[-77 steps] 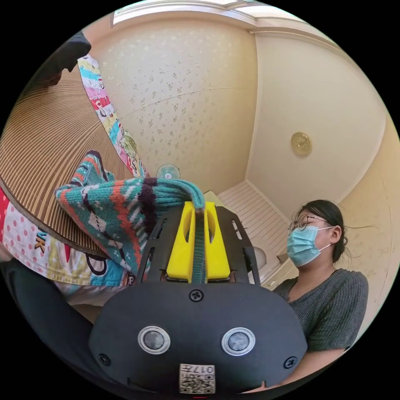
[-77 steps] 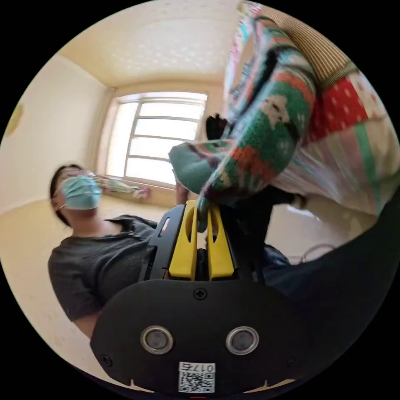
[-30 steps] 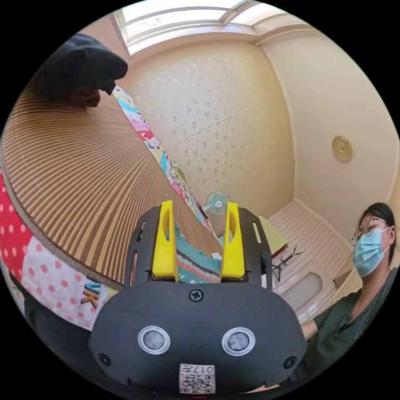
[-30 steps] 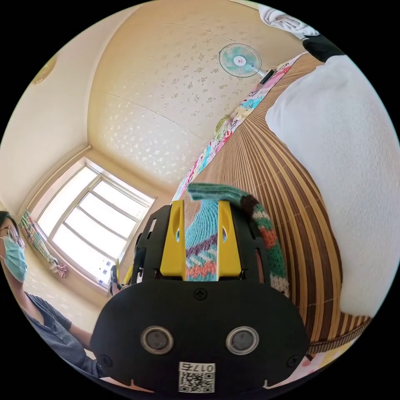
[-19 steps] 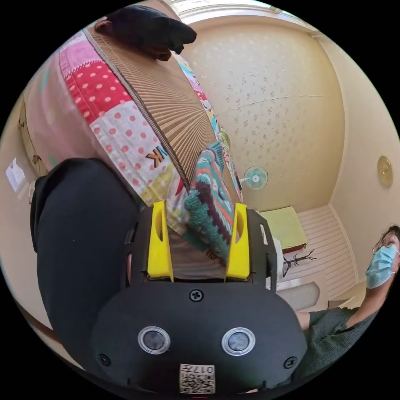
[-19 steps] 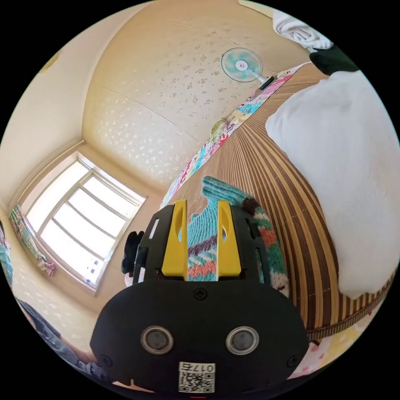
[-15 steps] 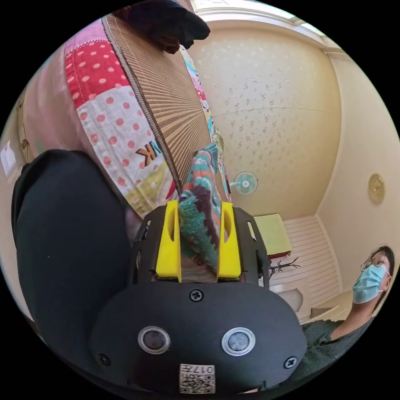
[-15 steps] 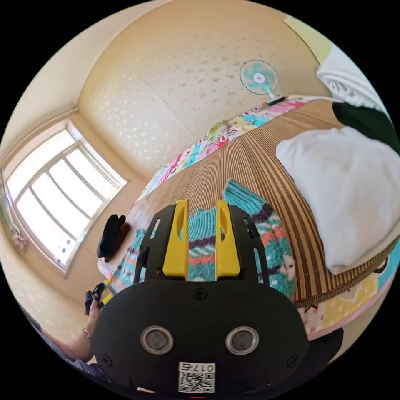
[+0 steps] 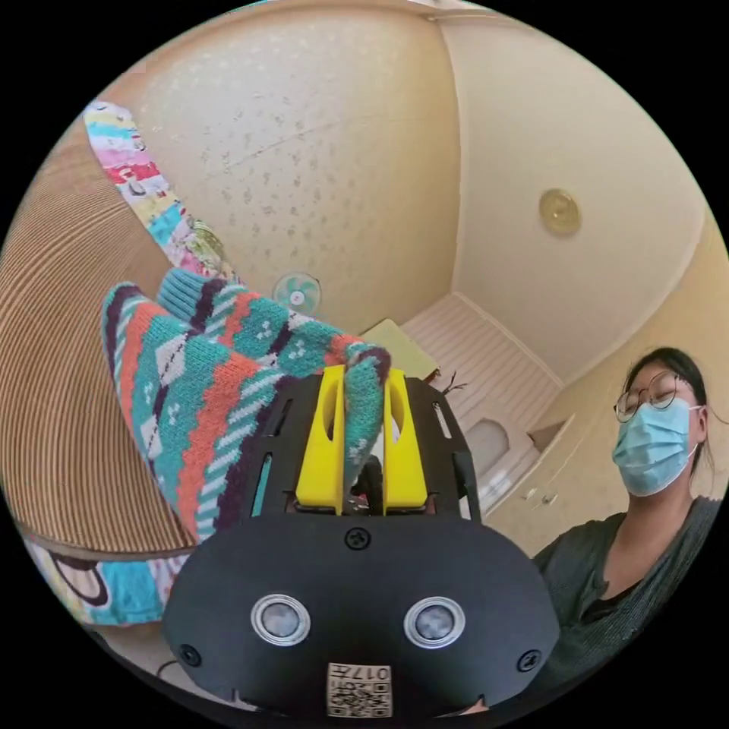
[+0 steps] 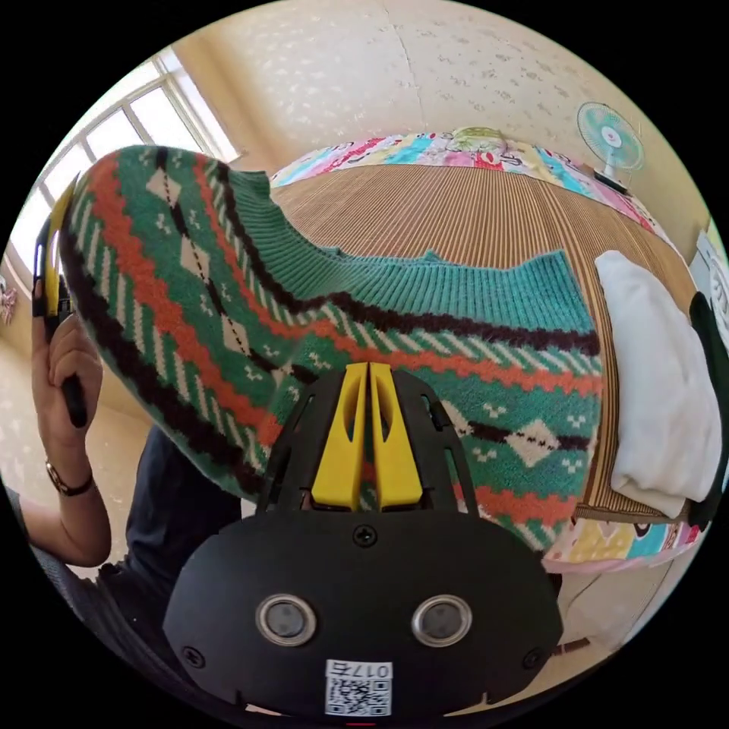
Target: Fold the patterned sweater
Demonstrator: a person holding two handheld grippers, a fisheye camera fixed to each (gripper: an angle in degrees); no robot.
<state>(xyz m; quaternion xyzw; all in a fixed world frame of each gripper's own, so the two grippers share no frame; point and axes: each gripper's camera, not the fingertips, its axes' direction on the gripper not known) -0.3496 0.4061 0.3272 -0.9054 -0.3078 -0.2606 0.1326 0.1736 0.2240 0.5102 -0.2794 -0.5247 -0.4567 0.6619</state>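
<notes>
Since half a second ago, we have lifted the patterned sweater (image 10: 425, 342): left gripper (image 9: 363, 380) clamps one edge, right gripper (image 10: 368, 372) seemingly pinches the near hem, sweater's long axis spanning between them above the bamboo mat (image 10: 456, 213).

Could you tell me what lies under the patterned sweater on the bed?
Under the patterned sweater a striped bamboo mat shows, laid over a colourful quilt. Whatever else lies on the mat beneath the knit is covered.
</notes>
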